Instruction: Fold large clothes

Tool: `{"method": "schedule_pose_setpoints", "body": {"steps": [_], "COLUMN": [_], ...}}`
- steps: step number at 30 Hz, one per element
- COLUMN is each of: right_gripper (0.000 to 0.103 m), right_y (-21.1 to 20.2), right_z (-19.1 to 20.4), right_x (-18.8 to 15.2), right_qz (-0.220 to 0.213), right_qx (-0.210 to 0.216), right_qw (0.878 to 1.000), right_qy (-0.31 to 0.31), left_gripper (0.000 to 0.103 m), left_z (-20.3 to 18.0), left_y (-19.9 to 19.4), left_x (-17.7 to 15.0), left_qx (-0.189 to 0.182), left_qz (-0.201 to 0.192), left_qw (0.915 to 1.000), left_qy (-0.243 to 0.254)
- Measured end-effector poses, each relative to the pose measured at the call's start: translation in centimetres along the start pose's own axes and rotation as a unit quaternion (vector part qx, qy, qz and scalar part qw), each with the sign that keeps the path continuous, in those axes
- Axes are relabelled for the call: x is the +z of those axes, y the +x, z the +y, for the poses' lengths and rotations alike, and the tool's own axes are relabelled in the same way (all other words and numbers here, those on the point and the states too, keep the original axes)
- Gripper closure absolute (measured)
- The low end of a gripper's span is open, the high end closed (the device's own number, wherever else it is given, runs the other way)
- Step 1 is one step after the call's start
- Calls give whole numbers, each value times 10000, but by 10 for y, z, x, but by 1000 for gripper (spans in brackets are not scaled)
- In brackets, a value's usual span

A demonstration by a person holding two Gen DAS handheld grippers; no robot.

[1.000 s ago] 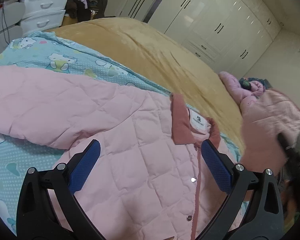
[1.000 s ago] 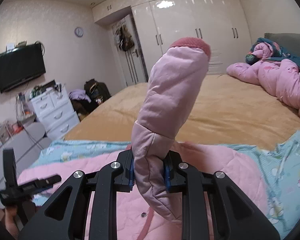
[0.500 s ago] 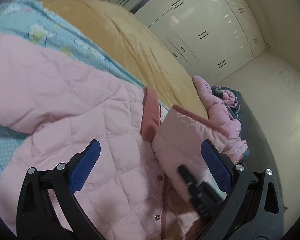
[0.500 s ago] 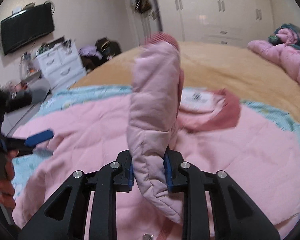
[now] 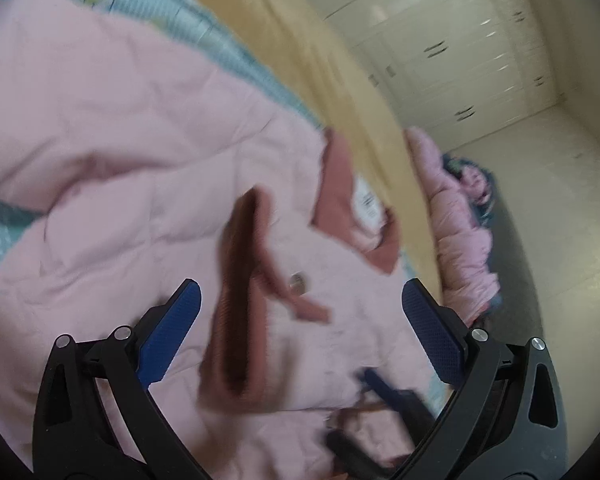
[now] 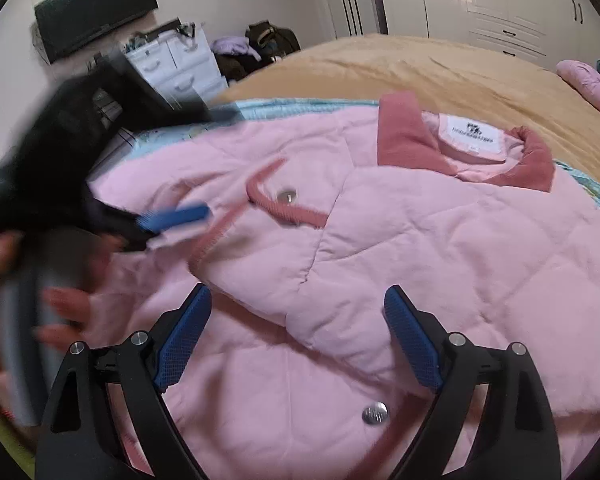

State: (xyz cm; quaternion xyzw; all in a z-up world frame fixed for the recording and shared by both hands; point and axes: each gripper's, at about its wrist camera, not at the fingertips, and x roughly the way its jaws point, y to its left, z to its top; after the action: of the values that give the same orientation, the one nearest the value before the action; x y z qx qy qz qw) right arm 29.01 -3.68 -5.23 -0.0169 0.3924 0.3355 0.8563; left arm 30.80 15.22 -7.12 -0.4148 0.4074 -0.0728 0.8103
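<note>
Across a tan bedspread (image 6: 440,72) and a pale blue patterned sheet (image 5: 236,60) lies a pink quilted jacket (image 6: 440,248), collar (image 6: 404,136) at the far side; its right sleeve (image 6: 300,240) is folded over the chest, cuff (image 5: 240,296) left of centre; the right gripper (image 6: 296,336) has just been opening, jaws wide, nothing pinched, the sleeve lying free beneath; the left gripper (image 5: 300,332) hovers near the cuff, jaws spread apart, gripping nothing; white wardrobes (image 5: 460,40) stand far behind.
</note>
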Motion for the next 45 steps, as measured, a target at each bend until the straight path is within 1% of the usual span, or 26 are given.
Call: {"method": "schedule_pose_setpoints", "body": {"steps": [2, 4, 5, 6, 7, 8, 9, 10, 11, 12, 14, 16, 18, 19, 22, 23, 26, 28, 31, 34, 36, 37, 38, 40, 42, 45], "right_gripper": [16, 16, 18, 23, 26, 30, 34, 35, 37, 38, 42, 43, 43, 43, 43, 43, 43, 42, 42, 42, 41, 39, 37, 37, 37, 37], "right_y": [-17, -34, -39, -46, -54, -61, -66, -71, -77, -83, -93, -110, -120, -125, -128, -127, -120, -110, -96, -80, -74, -68, -66, -59, -56, -52], "right_z": [-12, -27, -36, -43, -53, -62, -72, -81, -93, -103, -122, -143, -160, -170, -187, -190, -193, -191, -189, -190, -195, -201, -205, -218, -228, -237], "right_x": [-1, -2, -1, -2, -4, -6, -7, -9, -12, -15, -19, -23, -24, -24, -24, -24, -23, -19, -13, -10, -10, -12, -14, -21, -28, -34], "right_qz": [-154, -279, -319, -365, -412, -464, -507, -544, -590, -622, -696, -872, -967, -990, -1012, -1014, -961, -871, -705, -504, -409, -292, -215, -18, 44, 31], "right_qx": [22, -53, -77, -139, -241, -332, -396, -454, -562, -666, -875, -1154, -1349, -1579, -1968, -2005, -2008, -1962, -1925, -1943, -1930, -1889, -1880, -1839, -1726, -1567], "right_qw": [9997, 9989, 9985, 9979, 9970, 9959, 9947, 9933, 9910, 9889, 9844, 9770, 9709, 9655, 9551, 9534, 9537, 9571, 9621, 9646, 9639, 9631, 9614, 9571, 9529, 9494], "right_qy": [163, 370, 429, 512, 606, 701, 802, 912, 1058, 1176, 1358, 1566, 1723, 1817, 1972, 2013, 2025, 1946, 1797, 1707, 1786, 1896, 1997, 2239, 2494, 2721], "left_gripper": [9, 11, 26, 56, 68, 74, 88, 93, 94, 98, 99, 99, 99, 99, 99, 99, 99, 99, 99, 99, 99, 99, 99, 99, 98, 97], "left_z": [4, 4, 2, -1, -3, -6, -10, -13, -17, -23, -37, -55, -68, -73, -73, -69, -46, -35, -18, -18, -19, -19, -17, -10, -4, 2], "left_y": [9, 11, 11, 12, 14, 16, 18, 17, 15, 9, -3, -20, -36, -41, -42, -39, -26, -19, -12, -7, -4, -3, -1, 4, 11, 16], "left_x": [-3, -5, -7, -10, -11, -14, -16, -18, -20, -21, -21, -19, -16, -14, -9, -8, -2, -2, 2, -1, -3, -3, -3, -3, -1, -1], "left_qx": [200, 289, 349, 434, 505, 694, 813, 841, 859, 792, 660, 638, 611, 601, 720, 780, 1005, 1230, 1302, 1447, 1563, 1591, 1615, 1656, 1633, 1633], "left_qz": [79, -6, -88, -117, -97, -105, -135, -159, -248, -371, -539, -777, -1090, -1220, -1388, -1368, -1182, -1083, -925, -891, -891, -872, -843, -764, -676, -603], "left_qw": [9998, 9994, 9990, 9981, 9974, 9953, 9928, 9917, 9902, 9889, 9856, 9786, 9715, 9680, 9607, 9605, 9659, 9670, 9717, 9687, 9652, 9650, 9653, 9664, 9693, 9704], "left_qy": [30, 176, 260, 422, 514, 672, 872, 964, 1071, 1203, 1463, 1793, 2016, 2107, 2294, 2296, 2074, 1953, 1739, 1808, 1897, 1895, 1874, 1812, 1708, 1672]}}
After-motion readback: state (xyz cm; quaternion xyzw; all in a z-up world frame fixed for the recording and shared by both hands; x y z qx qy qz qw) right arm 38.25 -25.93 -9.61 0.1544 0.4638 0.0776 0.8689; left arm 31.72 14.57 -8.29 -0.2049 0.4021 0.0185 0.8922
